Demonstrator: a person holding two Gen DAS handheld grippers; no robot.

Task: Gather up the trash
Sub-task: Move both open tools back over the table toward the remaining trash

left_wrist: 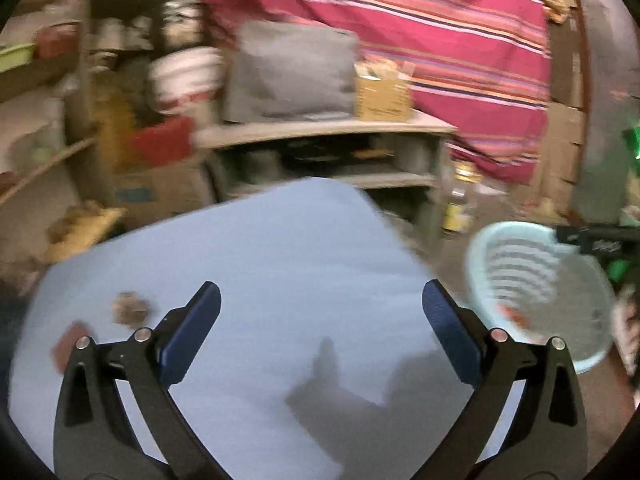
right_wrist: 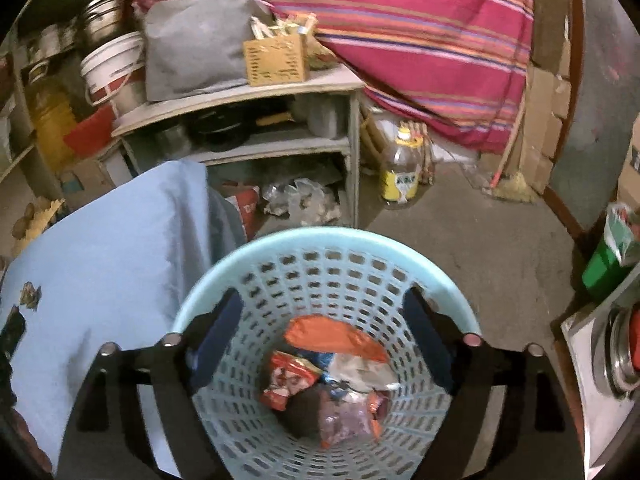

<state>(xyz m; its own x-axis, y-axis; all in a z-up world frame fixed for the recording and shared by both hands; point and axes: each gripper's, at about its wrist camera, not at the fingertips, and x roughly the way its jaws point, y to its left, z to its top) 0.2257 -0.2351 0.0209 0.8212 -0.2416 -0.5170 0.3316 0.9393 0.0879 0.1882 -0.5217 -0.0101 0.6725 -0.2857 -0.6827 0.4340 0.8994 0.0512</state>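
Note:
A light blue perforated basket (right_wrist: 320, 242) stands on the floor beside a table covered in blue cloth (right_wrist: 112, 248). Several wrappers lie in it, among them an orange one (right_wrist: 332, 338) and a red one (right_wrist: 288, 380). My right gripper (right_wrist: 320, 320) is open and empty, hanging over the basket's mouth. My left gripper (left_wrist: 320, 304) is open and empty above the blue cloth (left_wrist: 280, 248). A crumpled brown scrap (left_wrist: 130, 307) and a dark reddish piece (left_wrist: 68, 344) lie on the cloth to its left. The basket (left_wrist: 532, 280) shows at its right.
A grey shelf unit (right_wrist: 256, 92) with a grey bag, a cardboard box and a white bucket stands behind the table. A yellow-labelled bottle (right_wrist: 402, 168) stands on the concrete floor. A striped red cloth (right_wrist: 420, 32) hangs behind. A green container (right_wrist: 604, 264) is at right.

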